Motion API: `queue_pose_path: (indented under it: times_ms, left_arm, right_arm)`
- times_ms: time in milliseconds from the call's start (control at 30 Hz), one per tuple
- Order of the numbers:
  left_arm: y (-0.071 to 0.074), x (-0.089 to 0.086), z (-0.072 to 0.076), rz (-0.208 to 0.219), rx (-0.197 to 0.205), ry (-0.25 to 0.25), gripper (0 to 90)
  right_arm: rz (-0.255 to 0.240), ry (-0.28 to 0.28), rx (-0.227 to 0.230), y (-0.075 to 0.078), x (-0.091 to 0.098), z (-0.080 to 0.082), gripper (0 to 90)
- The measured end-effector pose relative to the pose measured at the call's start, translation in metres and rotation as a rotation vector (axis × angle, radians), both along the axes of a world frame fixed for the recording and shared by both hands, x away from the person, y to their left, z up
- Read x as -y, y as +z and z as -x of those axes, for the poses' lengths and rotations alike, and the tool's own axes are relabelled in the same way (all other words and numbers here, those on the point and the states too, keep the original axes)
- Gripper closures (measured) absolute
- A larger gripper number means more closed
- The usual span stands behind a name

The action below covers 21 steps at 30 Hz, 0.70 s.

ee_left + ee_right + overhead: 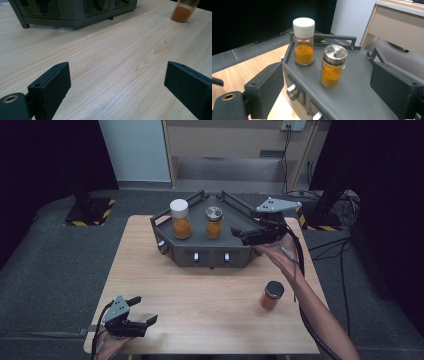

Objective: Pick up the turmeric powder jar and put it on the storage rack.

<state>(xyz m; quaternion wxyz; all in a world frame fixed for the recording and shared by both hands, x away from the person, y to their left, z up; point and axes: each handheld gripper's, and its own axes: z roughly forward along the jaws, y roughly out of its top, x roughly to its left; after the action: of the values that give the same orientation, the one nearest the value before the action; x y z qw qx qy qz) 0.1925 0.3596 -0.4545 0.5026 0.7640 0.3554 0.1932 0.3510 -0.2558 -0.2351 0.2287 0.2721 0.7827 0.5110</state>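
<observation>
Left claw (pixel 144 310): held low over the near left corner of the table (pixel 200 305), jaws spread wide, nothing between them.
Black-lidded jar (pixel 272 295): stood upright on the table at the near right, well apart from both claws.
Right claw (pixel 236 233): held at the right edge of the grey tray (pixel 210 254), jaws parted and empty.
Metal-lidded jar (pixel 333 66): stood upright on the tray, straight ahead of the right claw, untouched.
White-lidded jar (pixel 304 41): stood upright just beyond, toward the tray's left.

No readable text, label, brand or number appears on the jars, the tray or the table.
</observation>
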Motion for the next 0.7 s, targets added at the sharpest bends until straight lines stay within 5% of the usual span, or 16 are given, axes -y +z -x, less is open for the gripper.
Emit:
queue_pose_path:
  times_ms: [700]
  left_arm:
    - [0.001,0.002,0.0,-0.011,-0.005,0.005,6.1]
  right_arm:
    - [-0.015,0.002,-0.027,-0.041,0.055,0.06,11.4]
